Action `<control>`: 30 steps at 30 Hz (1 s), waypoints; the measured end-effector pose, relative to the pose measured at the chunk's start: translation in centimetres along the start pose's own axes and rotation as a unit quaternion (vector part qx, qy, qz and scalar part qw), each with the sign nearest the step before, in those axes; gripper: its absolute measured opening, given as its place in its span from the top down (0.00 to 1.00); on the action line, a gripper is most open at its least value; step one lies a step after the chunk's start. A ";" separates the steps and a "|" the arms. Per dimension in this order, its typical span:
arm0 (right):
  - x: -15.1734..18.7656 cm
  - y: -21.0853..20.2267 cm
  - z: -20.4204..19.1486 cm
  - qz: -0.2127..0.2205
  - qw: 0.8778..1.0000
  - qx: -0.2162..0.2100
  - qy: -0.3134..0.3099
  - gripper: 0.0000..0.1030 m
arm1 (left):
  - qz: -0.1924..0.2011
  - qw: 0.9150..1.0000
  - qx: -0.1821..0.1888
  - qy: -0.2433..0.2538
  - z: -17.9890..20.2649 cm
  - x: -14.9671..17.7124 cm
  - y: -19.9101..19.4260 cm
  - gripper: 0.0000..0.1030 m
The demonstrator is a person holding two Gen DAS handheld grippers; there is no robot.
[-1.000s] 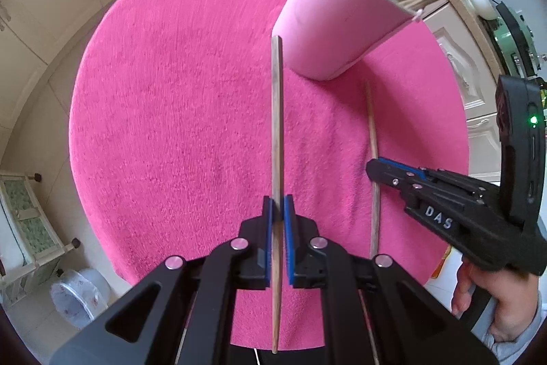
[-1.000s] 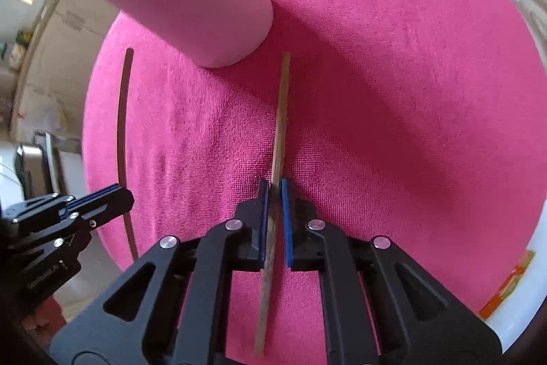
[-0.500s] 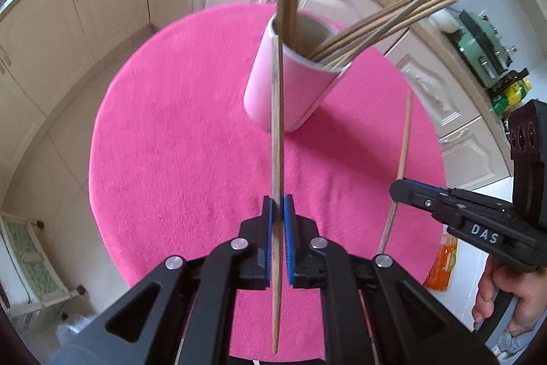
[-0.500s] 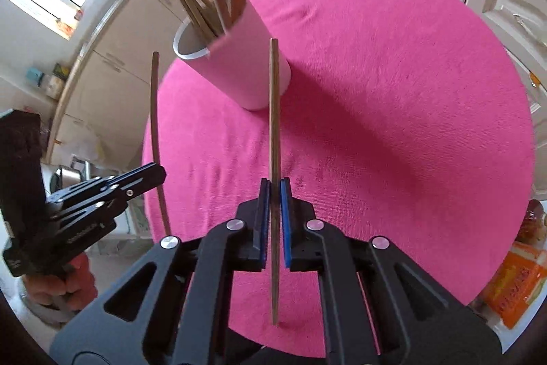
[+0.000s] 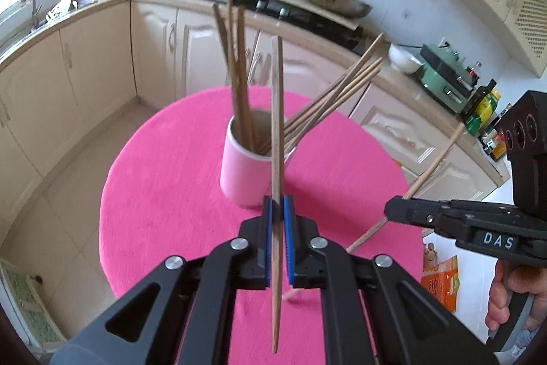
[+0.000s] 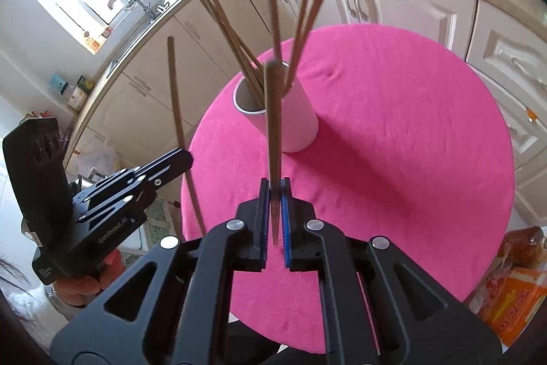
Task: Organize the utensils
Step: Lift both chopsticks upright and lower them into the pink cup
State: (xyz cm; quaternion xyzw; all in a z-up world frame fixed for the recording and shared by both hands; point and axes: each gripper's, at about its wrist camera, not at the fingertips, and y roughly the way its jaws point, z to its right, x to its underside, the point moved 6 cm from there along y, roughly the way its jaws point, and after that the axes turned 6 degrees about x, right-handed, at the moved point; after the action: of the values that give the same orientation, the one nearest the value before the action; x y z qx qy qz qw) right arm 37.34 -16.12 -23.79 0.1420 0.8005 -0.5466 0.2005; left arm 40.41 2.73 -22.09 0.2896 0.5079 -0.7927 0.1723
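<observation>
In the left wrist view, the right gripper (image 5: 393, 211) bore the white letters "DAS" and pinched a chopstick (image 5: 424, 173) slanting up to the right. The left gripper (image 5: 277, 211) was pressed onto another wooden chopstick (image 5: 277, 125), standing upright above the pink tablecloth (image 5: 164, 194). Behind it, a pink cup (image 5: 239, 170) held several more chopsticks.

In the right wrist view, the left gripper (image 6: 186, 159) carried small writing too blurred to read. The right one was clamped on its chopstick (image 6: 273, 112) before the cup (image 6: 294, 125), which held a fan of sticks.
</observation>
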 end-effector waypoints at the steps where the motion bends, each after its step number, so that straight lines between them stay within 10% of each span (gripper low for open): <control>1: -0.2 -0.2 -0.2 0.003 1.000 0.003 -0.003 0.94 | 0.004 1.000 0.002 0.002 0.2 -0.3 0.0 0.94; 30: -12.0 -4.3 -5.1 0.107 0.991 0.041 -0.071 0.94 | 0.188 0.982 0.027 0.005 -0.9 -15.7 0.9 0.93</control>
State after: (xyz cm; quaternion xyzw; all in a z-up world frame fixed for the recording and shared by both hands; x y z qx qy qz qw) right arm 45.17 -12.97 -12.91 0.1957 0.7414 -0.5633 0.3078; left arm 53.26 2.86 -13.06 0.3885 0.4237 -0.7581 0.3078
